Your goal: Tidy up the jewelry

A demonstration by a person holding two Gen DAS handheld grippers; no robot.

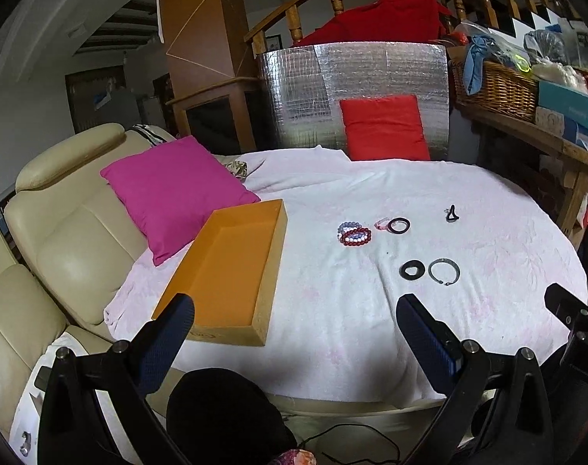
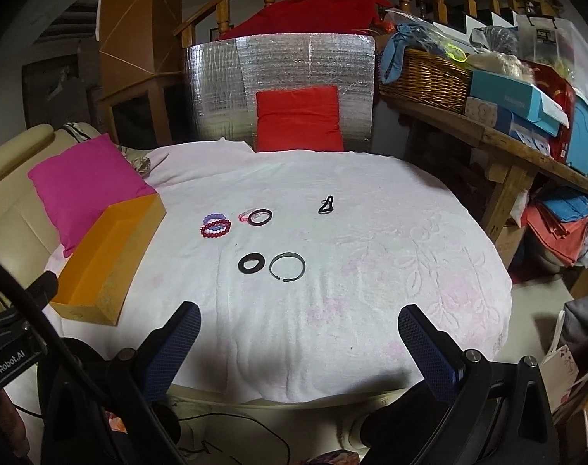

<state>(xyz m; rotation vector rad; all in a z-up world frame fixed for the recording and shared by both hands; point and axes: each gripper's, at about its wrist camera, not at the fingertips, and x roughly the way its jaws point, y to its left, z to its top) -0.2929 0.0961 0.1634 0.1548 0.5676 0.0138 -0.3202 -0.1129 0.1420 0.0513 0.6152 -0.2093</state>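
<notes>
Soft pink cloth (image 2: pixel 371 271) on desk under thin rings (image 2: pixel 287 267) and bead bracelets (image 2: pixel 215 226), orange box (image 1: pixel 231 267) empty beside, both hand-held grippers (image 1: pixel 294 333) (image 2: pixel 299 333) wide open, holding nothing: easy to pinch fabric with ring, dragging the others.

You have a pale pink blanket (image 2: pixel 371 255) spread over the worktop, and everything else sits around it. Off its left edge a magenta cushion (image 2: pixel 84 186) leans on a cream leather sofa (image 1: pixel 61 232); at its far edge a red cushion (image 2: pixel 299 118) stands against a silver foil panel (image 2: pixel 278 62). To its right a wooden bench (image 2: pixel 499 143) carries a wicker basket (image 2: pixel 425 77) and blue boxes (image 2: pixel 514 104).
</notes>
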